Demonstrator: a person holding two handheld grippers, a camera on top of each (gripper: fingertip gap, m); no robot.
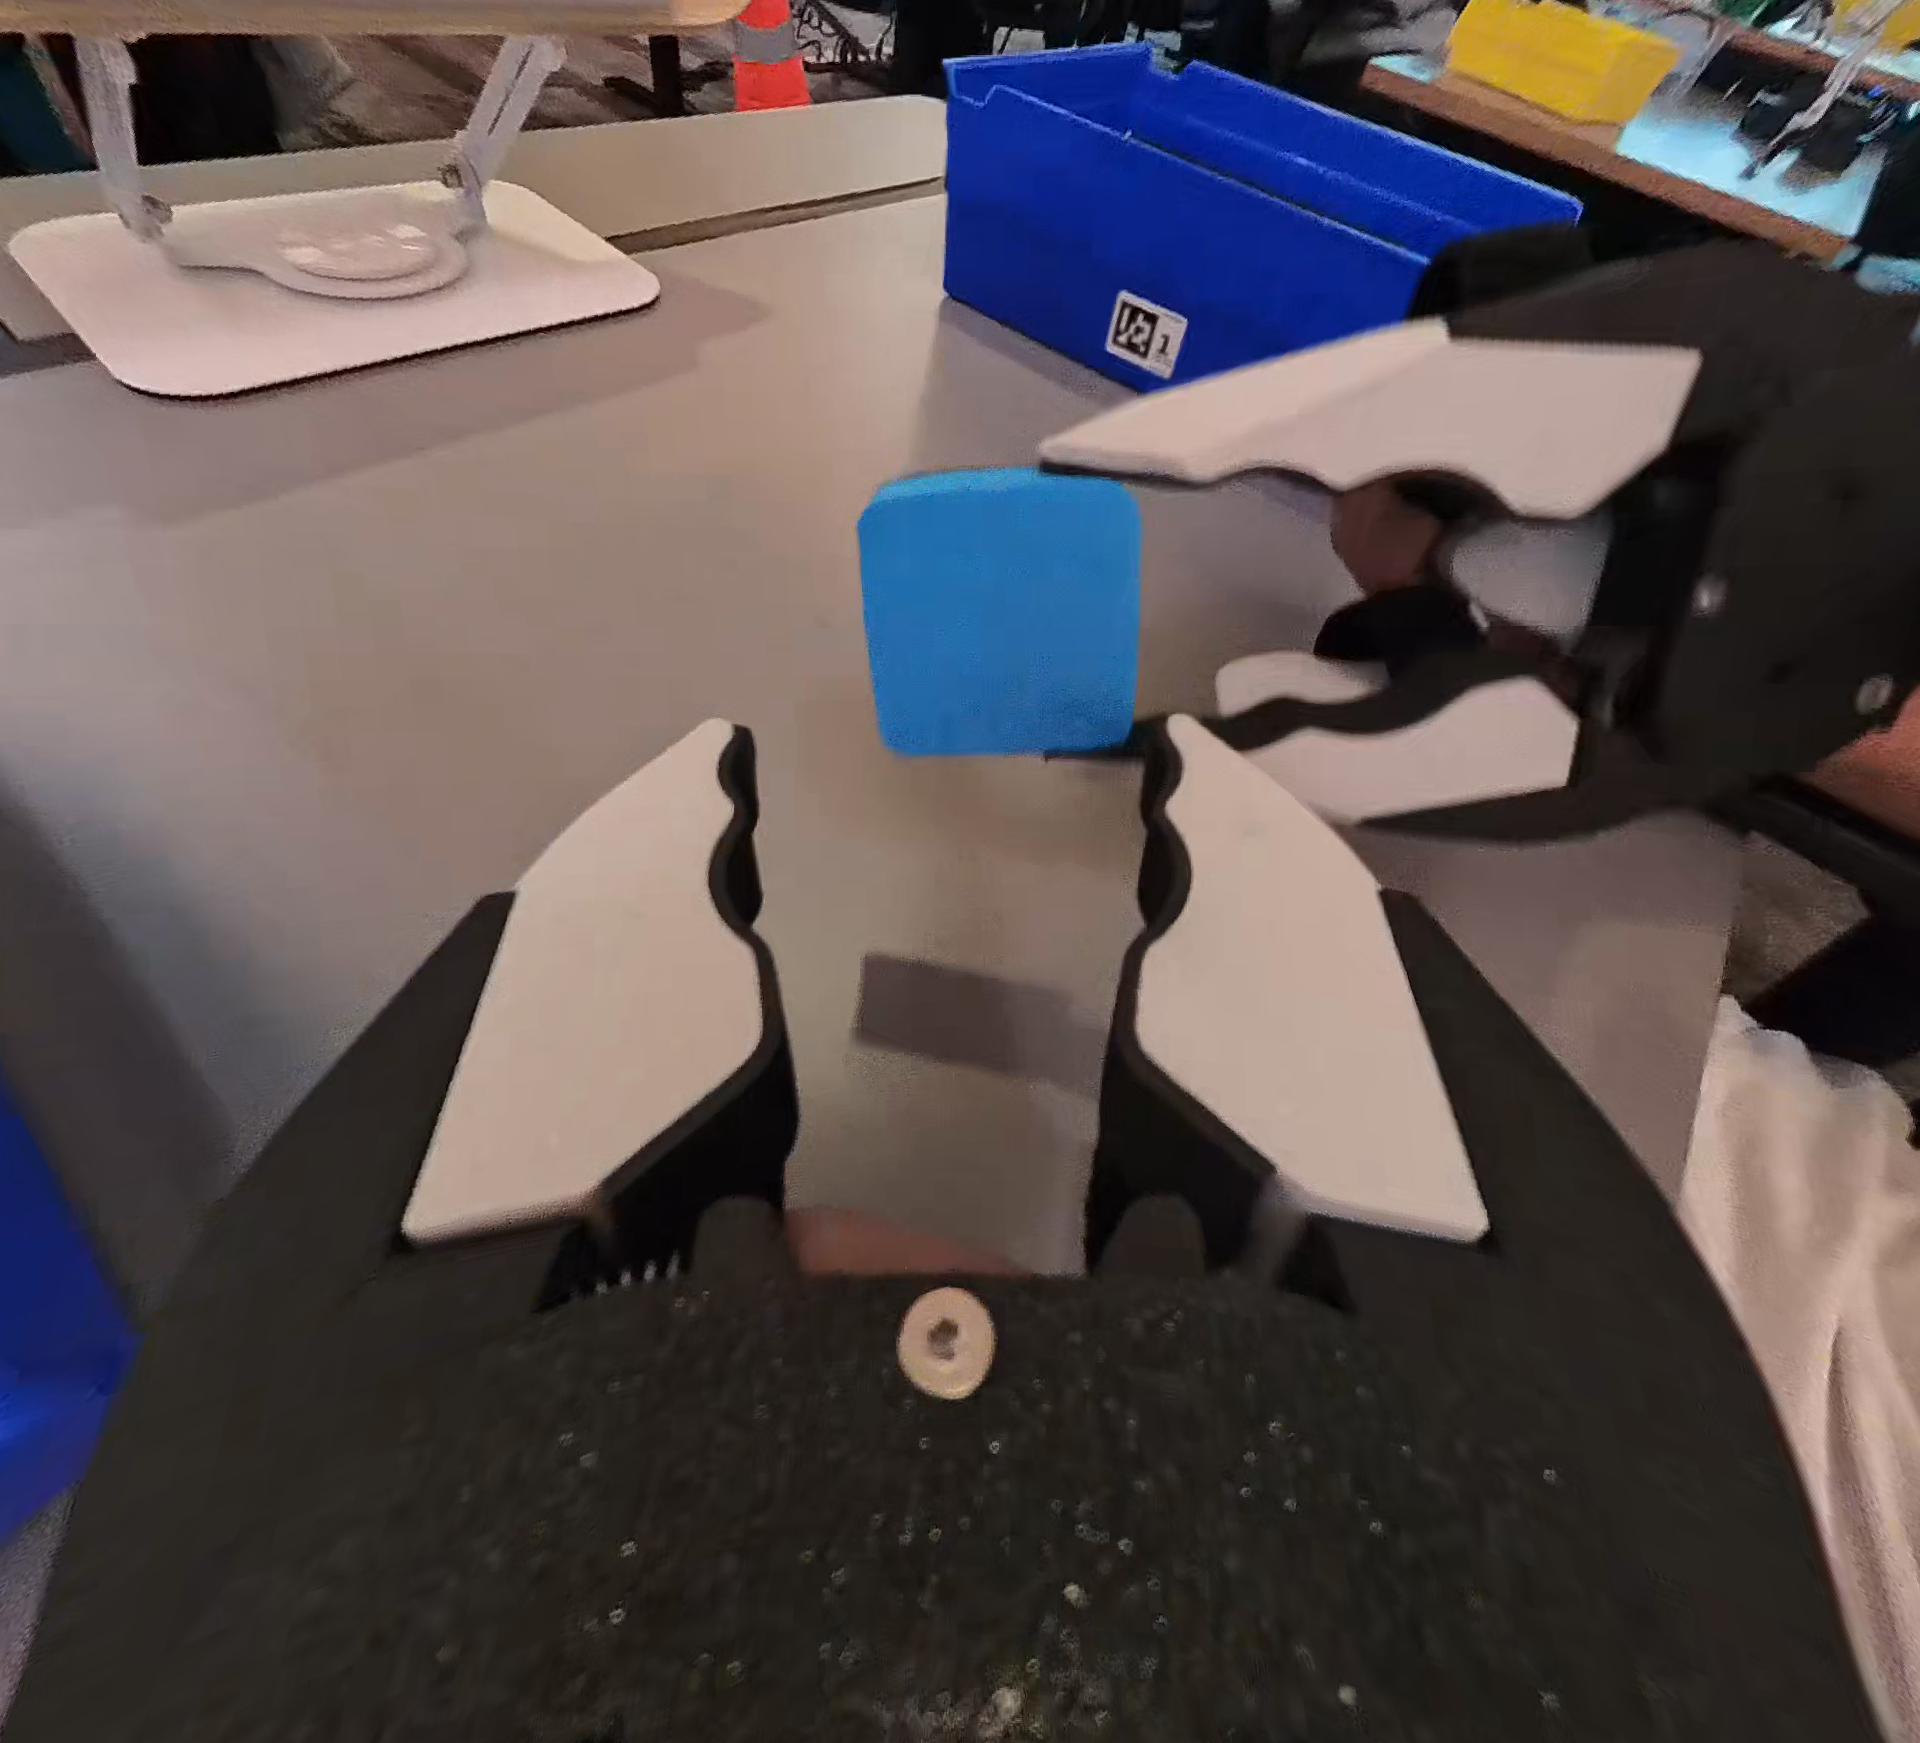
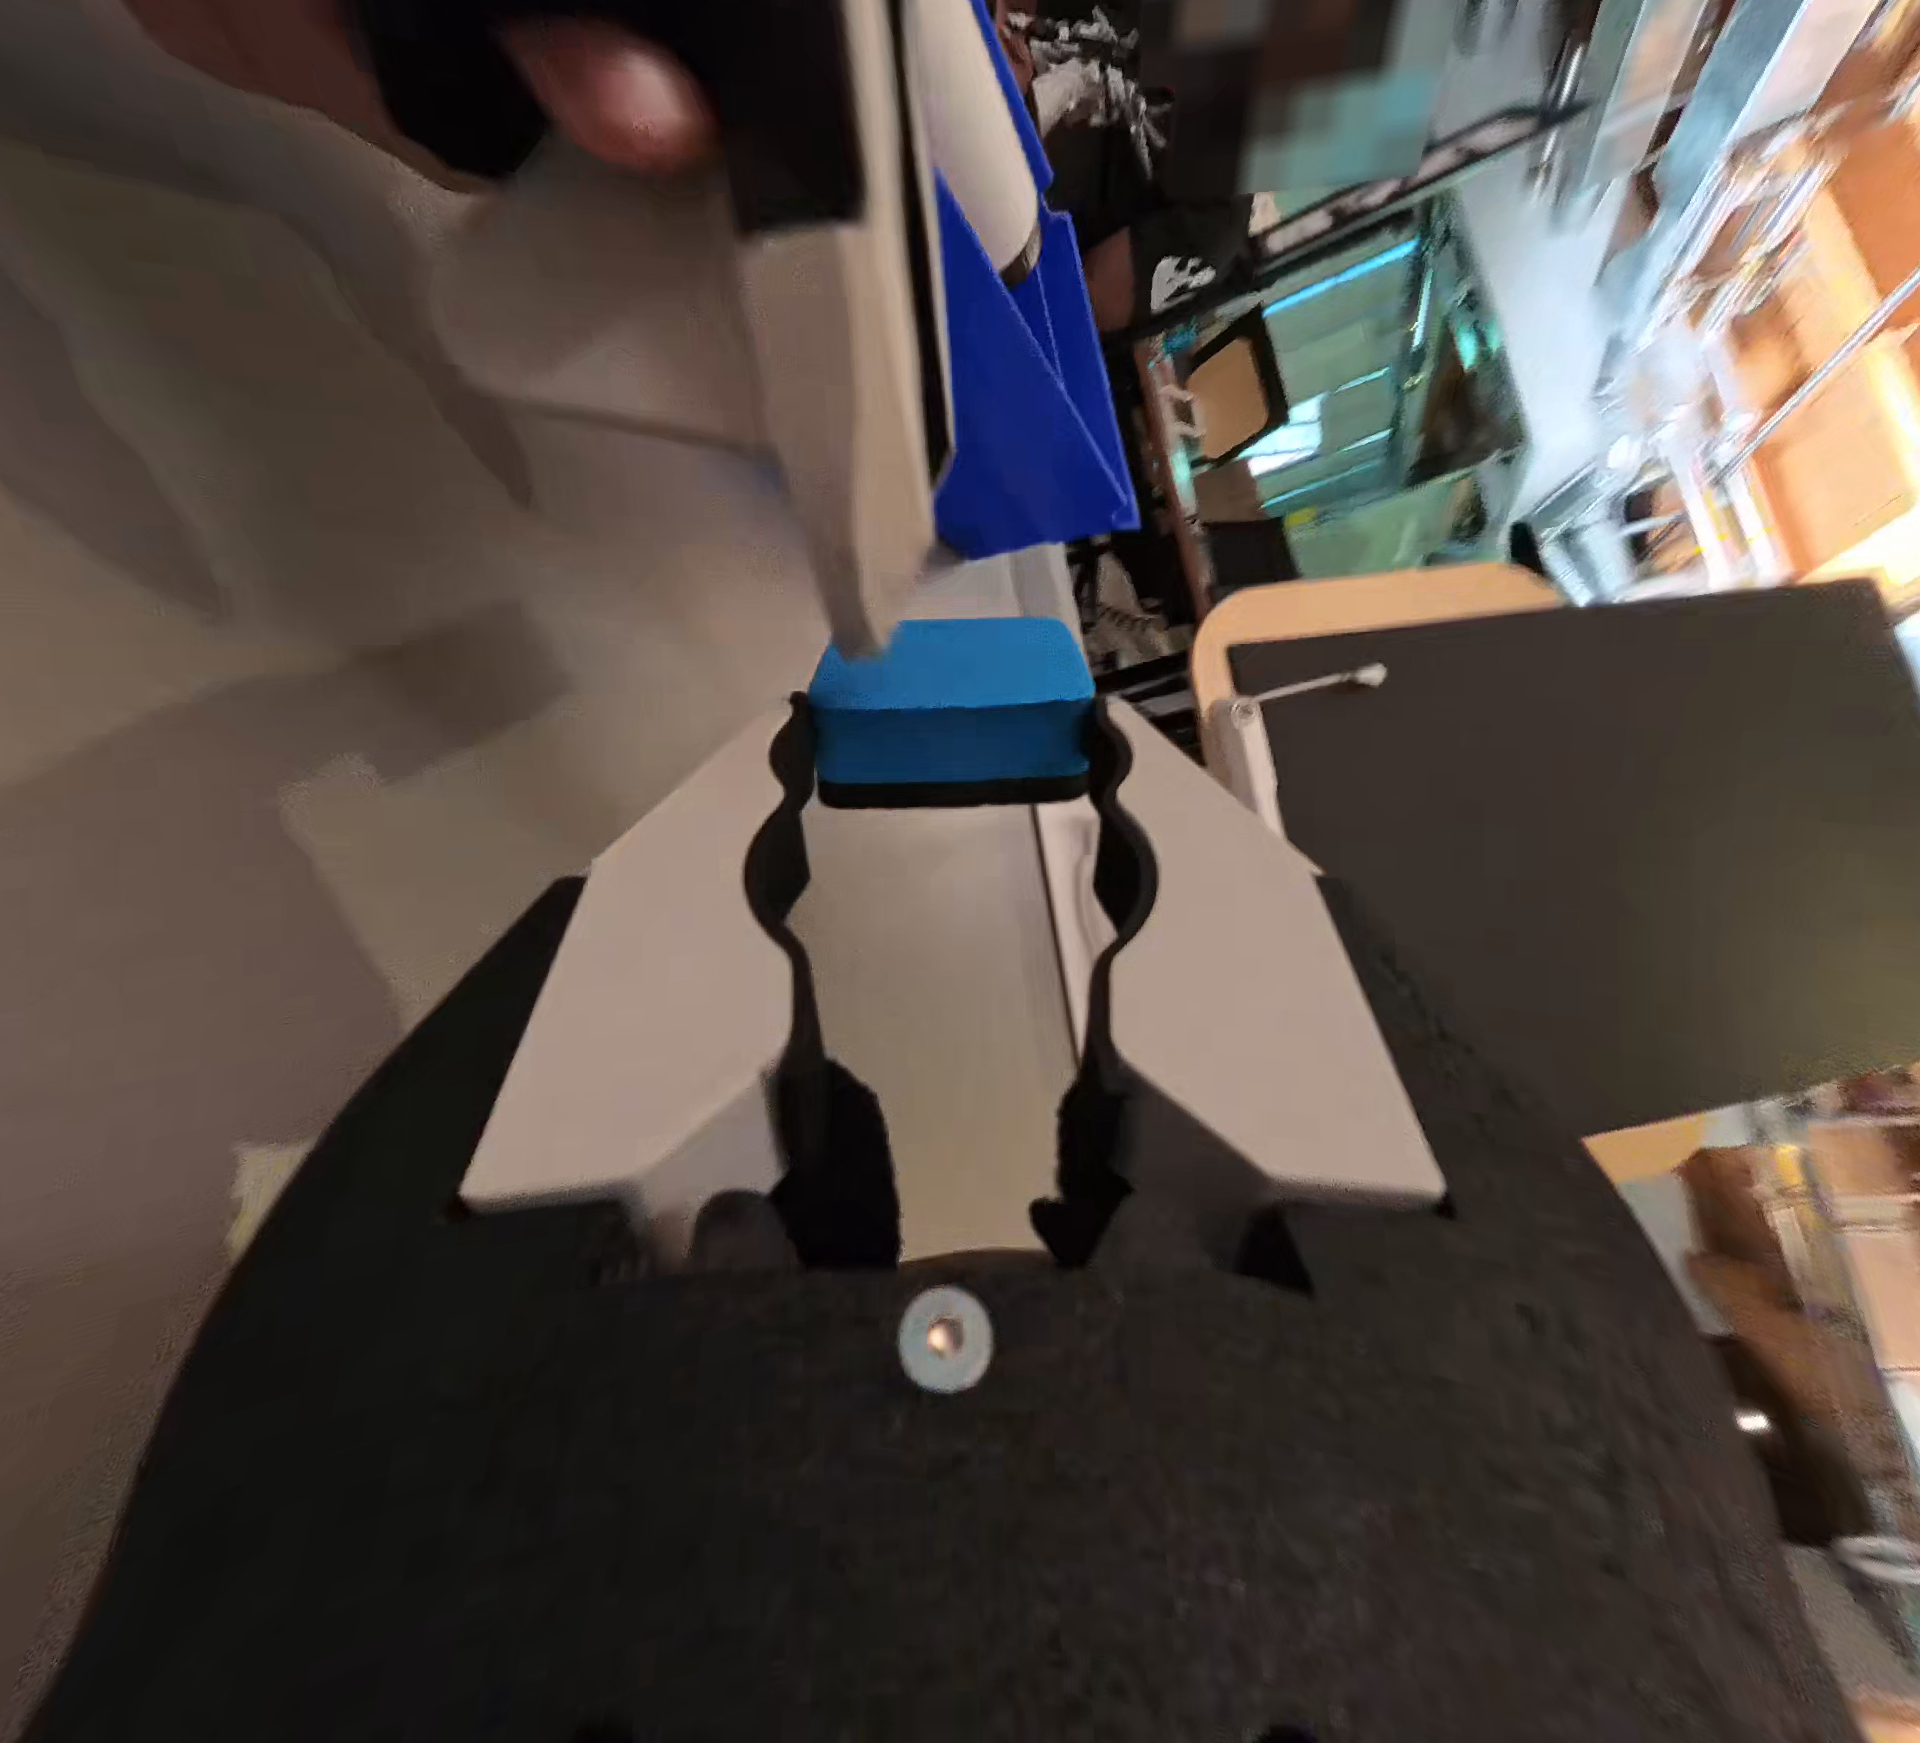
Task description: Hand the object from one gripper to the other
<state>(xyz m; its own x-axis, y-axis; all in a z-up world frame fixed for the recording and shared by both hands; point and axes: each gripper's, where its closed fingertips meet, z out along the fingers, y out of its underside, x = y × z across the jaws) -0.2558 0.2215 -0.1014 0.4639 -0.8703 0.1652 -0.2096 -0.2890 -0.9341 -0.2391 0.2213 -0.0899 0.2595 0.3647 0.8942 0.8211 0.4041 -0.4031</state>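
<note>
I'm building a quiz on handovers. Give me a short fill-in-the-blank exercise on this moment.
1. The blue block is clamped by the ____ gripper.
2. The left gripper has its jaws ____.
3. The block is held ____ the grey table, not resting on it.
4. The bin behind the block is ____ in colour.

Missing words: right; open; above; blue

The block is bright blue with a thin black layer on one face, paler than the deep blue bin behind it. Both the left gripper and the right gripper have white fingers on speckled black bodies. Left of the bin stands a white stand on the grey table.
</note>
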